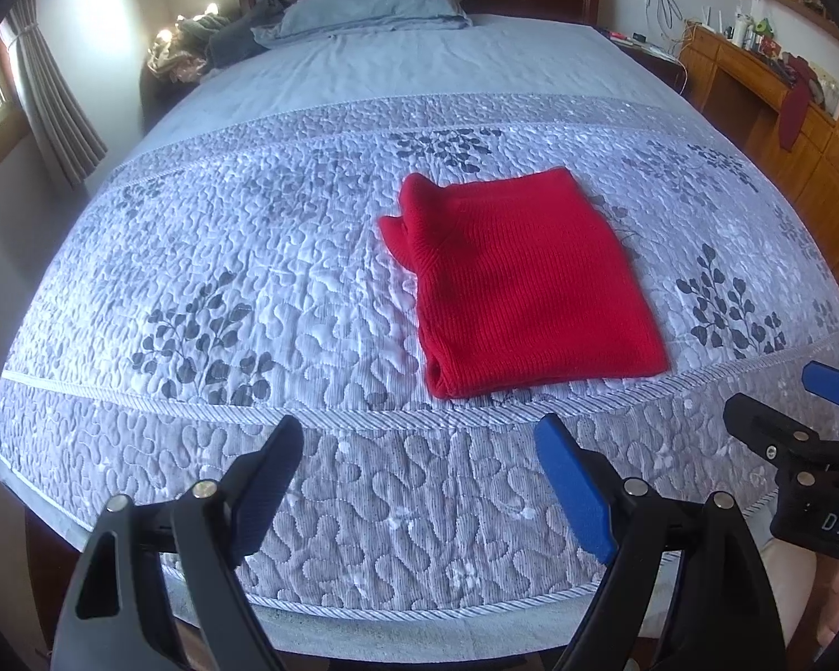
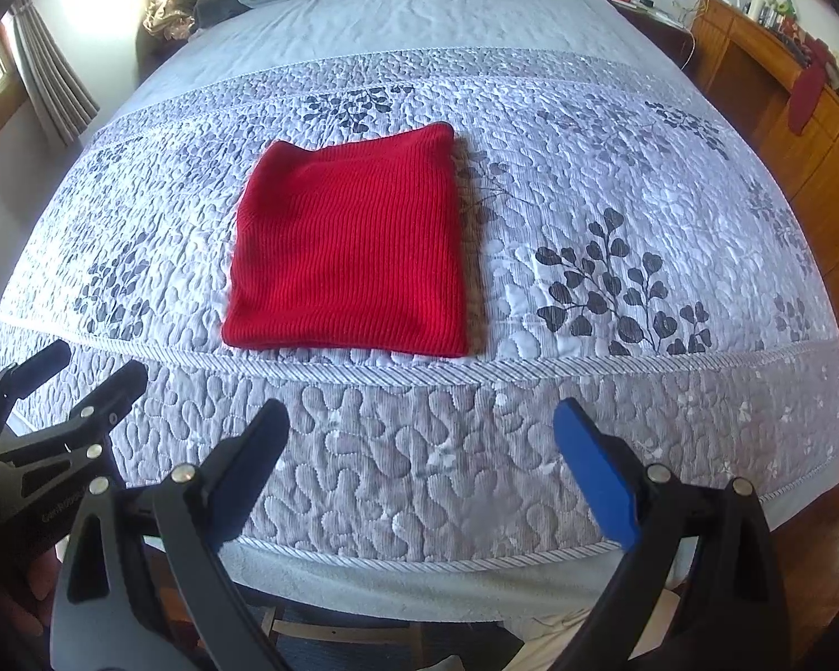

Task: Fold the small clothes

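On quilted bedspread (image 2: 419,475): ribbed red knit (image 2: 352,246) folded square; left gripper (image 1: 419,447) & right gripper (image 2: 419,436) wide, empty.

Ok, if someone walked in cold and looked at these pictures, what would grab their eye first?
The red knit garment, folded into a neat square, lying flat on the grey leaf-print quilt near the foot of the bed. Next, the left gripper and right gripper, both open and empty, above the quilt's near edge.

The left gripper (image 1: 419,453) hovers with its jaws spread wide, holding nothing, short of the quilt (image 1: 251,257). The right gripper (image 2: 422,436) hangs just beside it, likewise parted and empty, apparently at about the same height above the quilt's near edge.
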`<state>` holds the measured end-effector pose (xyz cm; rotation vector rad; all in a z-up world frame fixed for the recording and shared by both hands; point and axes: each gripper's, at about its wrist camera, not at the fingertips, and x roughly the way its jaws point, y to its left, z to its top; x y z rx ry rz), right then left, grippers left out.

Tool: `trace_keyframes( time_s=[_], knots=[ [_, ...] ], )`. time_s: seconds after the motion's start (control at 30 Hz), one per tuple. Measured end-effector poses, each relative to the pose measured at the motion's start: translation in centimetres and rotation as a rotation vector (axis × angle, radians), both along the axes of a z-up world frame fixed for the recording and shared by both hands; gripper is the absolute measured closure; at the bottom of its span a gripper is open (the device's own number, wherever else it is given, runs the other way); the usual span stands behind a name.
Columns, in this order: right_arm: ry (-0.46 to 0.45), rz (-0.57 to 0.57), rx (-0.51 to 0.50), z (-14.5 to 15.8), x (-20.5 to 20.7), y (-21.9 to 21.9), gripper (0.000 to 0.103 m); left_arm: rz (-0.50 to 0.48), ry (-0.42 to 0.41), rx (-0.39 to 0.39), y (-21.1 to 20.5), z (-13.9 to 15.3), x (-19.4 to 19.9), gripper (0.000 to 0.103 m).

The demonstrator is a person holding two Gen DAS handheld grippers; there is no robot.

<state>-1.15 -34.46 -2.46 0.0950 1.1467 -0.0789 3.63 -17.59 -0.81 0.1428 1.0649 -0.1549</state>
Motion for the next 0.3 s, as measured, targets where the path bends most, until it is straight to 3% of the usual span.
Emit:
trace_keyframes(
  time_s=[0.3],
  knots=[
    [-0.005, -0.013, 0.012, 0.2, -0.11, -0.04, 0.008, -0.002, -0.004, -0.005, -0.32, 0.63, -0.21, 0.017]
  ],
)
